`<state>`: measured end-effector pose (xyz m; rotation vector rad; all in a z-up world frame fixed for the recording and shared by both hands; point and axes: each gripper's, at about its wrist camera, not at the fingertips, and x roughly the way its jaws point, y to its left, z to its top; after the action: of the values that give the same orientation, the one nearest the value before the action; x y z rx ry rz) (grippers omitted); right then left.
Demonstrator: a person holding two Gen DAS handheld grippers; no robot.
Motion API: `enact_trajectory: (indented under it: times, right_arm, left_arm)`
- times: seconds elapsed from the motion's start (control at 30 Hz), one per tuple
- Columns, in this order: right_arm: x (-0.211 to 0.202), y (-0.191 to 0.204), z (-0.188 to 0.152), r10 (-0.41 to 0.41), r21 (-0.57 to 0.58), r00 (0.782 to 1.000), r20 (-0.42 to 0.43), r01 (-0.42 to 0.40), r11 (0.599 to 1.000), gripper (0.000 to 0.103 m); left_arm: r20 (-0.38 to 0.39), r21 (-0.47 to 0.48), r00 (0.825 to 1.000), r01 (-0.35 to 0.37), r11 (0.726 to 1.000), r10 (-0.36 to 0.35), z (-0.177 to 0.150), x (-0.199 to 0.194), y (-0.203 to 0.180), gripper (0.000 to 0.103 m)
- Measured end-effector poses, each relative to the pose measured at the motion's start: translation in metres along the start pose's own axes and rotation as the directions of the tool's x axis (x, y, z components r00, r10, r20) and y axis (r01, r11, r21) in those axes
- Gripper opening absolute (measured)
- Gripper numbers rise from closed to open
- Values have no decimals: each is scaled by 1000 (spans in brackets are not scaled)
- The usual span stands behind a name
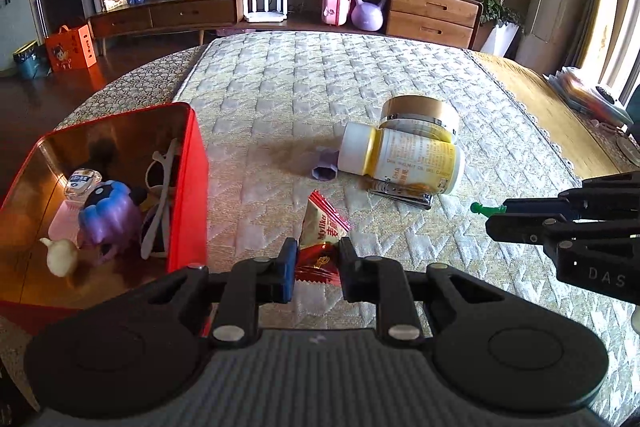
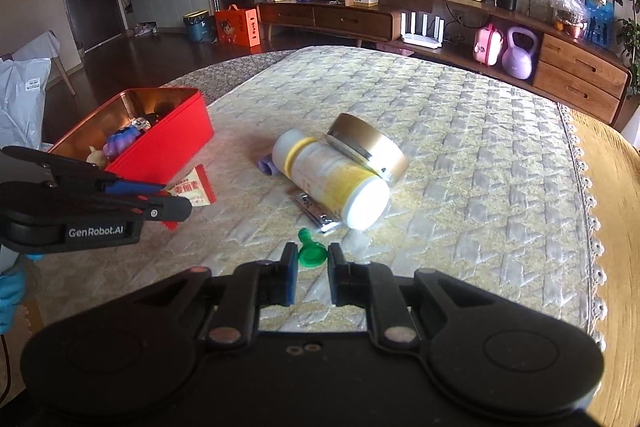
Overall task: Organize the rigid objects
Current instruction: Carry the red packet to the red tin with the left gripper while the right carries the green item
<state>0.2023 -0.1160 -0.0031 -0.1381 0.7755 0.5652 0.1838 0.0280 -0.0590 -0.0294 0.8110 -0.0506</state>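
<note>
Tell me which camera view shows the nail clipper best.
The left wrist view: the nail clipper lies along its length in front of the yellow bottle, its jaw end visible. In the right wrist view only one end pokes out beneath the bottle.

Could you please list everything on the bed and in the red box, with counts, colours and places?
box: 1, red, bed's left
sunglasses: 1, pale, in box
toy: 1, purple-blue, in box
packet: 1, red-cream, between left jaws
bottle: 1, white-yellow, lying mid-bed
jar: 1, gold, behind bottle
clippers: 1, silver, under bottle
purple piece: 1, by bottle's cap
green piece: 1, between right jaws
left gripper: black
right gripper: black
</note>
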Motion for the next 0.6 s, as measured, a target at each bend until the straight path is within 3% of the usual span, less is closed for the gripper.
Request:
enact_trajectory:
  times: [0.6]
  right_arm:
    - [-26, 77, 25, 94, -76, 994, 49, -90, 993, 14]
  left_arm:
    - [48, -76, 997, -61, 995, 65, -12, -62, 60, 21]
